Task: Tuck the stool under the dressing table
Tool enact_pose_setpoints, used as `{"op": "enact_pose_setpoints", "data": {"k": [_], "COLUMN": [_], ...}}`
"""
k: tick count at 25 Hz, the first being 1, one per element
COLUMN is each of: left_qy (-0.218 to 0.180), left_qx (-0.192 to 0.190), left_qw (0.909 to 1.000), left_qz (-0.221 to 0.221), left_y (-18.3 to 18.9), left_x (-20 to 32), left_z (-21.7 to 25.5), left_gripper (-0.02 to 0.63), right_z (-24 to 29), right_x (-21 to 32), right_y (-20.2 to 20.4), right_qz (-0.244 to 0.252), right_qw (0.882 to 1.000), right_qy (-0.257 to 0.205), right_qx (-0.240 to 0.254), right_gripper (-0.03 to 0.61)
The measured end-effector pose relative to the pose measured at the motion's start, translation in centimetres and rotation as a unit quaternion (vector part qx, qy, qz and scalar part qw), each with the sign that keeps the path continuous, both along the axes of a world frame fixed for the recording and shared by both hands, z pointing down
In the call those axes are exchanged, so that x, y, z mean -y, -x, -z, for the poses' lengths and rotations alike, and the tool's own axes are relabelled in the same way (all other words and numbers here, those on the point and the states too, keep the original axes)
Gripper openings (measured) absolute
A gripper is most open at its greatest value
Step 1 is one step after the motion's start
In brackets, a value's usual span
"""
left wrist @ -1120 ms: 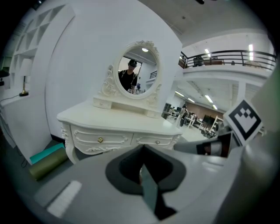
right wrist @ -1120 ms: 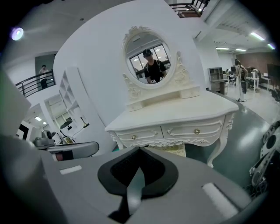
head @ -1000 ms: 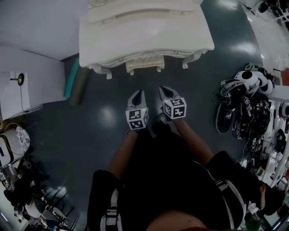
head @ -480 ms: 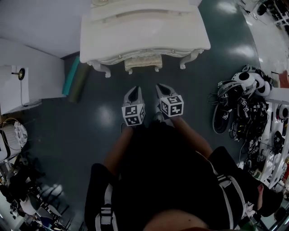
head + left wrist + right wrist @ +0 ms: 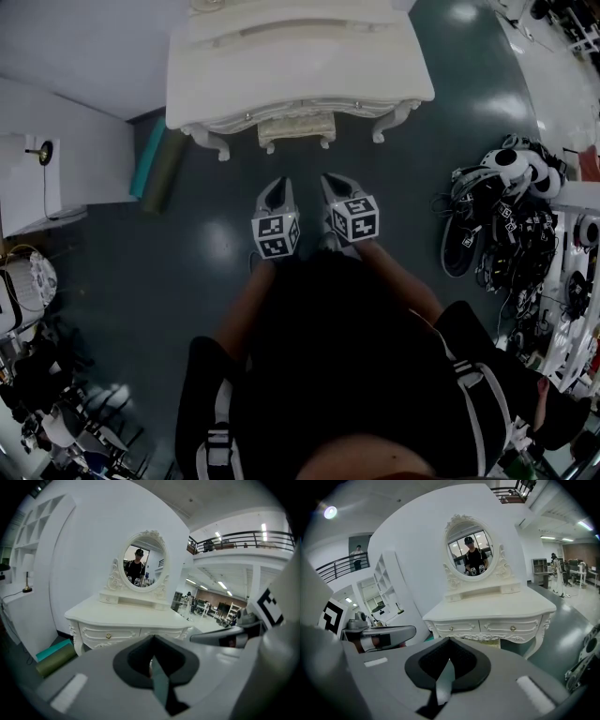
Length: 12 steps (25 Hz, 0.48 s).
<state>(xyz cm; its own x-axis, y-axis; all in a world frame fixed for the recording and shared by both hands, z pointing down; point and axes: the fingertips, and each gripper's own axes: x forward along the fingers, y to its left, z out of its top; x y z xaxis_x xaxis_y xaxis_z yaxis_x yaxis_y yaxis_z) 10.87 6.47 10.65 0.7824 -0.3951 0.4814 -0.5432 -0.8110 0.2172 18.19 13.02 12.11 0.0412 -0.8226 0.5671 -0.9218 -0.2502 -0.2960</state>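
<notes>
Teal roll (image 5: 147,159) and olive roll (image 5: 166,175) lay side by side on dark floor (image 5: 216,272). Black-and-white gear tangle (image 5: 506,225) heaped at right. Small lamp (image 5: 43,154) stood on white shelf (image 5: 23,202) at left.

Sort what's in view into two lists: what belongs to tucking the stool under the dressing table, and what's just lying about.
Belongs to the job:
stool, already under the dressing table
left gripper and right gripper, both shut, empty

Lying about:
rolled mats by the wall
pile of gear and cables
white cabinet
</notes>
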Motion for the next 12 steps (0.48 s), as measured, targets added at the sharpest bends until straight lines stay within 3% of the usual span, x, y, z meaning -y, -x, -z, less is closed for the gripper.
{"op": "enact_pose_setpoints", "data": {"k": [12], "left_qy": [0.000], "left_qx": [0.000], "left_qw": [1.0000], "left_qz": [0.007], "left_y": [1.2], "left_x": [-0.2], "left_z": [-0.1], "left_gripper": [0.008], "right_z": [0.4], "right_x": [-0.2], "right_y": [0.7], "right_qz": [-0.001], "right_qw": [1.000], "right_qy": [-0.009], "right_qx": [-0.002], "right_gripper": [-0.003]}}
